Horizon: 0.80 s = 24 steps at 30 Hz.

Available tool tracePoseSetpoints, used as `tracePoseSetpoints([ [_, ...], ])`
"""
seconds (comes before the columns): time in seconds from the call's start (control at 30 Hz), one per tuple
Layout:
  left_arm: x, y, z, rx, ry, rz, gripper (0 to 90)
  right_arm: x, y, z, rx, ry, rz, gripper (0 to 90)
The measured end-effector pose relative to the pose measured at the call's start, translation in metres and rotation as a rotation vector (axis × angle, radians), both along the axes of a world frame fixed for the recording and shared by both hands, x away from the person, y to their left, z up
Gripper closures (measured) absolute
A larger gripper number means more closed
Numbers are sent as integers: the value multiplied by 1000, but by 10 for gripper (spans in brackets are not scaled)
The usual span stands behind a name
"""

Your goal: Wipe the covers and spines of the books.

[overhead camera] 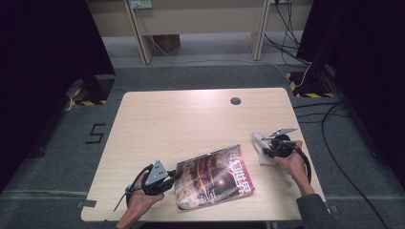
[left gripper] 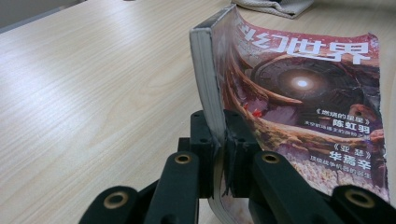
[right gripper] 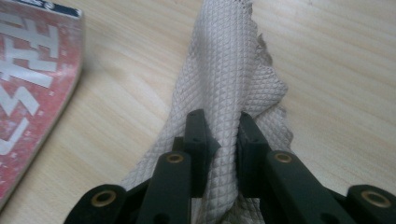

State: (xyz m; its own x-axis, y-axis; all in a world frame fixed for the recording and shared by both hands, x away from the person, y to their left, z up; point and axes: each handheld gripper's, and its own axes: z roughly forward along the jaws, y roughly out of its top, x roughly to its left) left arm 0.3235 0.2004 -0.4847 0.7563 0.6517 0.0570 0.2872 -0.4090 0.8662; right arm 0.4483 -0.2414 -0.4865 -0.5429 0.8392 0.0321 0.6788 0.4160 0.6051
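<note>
The left gripper pinches the magazine by its spine edge, near the worktop's front edge. Near the right edge, the right gripper has its fingers clamped on the bunched grey cloth.

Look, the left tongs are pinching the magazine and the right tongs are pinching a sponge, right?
Not quite. The right tongs are pinching a pale grey cloth with a quilted diamond weave, not a sponge; the right gripper view shows it bunched between the jaws. The rest is right: the left tongs are pinching the magazine at its edge.
</note>
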Motion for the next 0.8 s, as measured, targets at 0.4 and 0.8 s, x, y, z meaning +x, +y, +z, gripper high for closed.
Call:
tracePoseSetpoints([
  [0.4, 0, -5, -3, 7, 1, 1, 838, -12, 31, 41, 95, -121, 99, 791],
  [0.8, 1, -10, -5, 6, -1, 7, 836, -21, 97, 57, 131, -152, 279, 789],
])
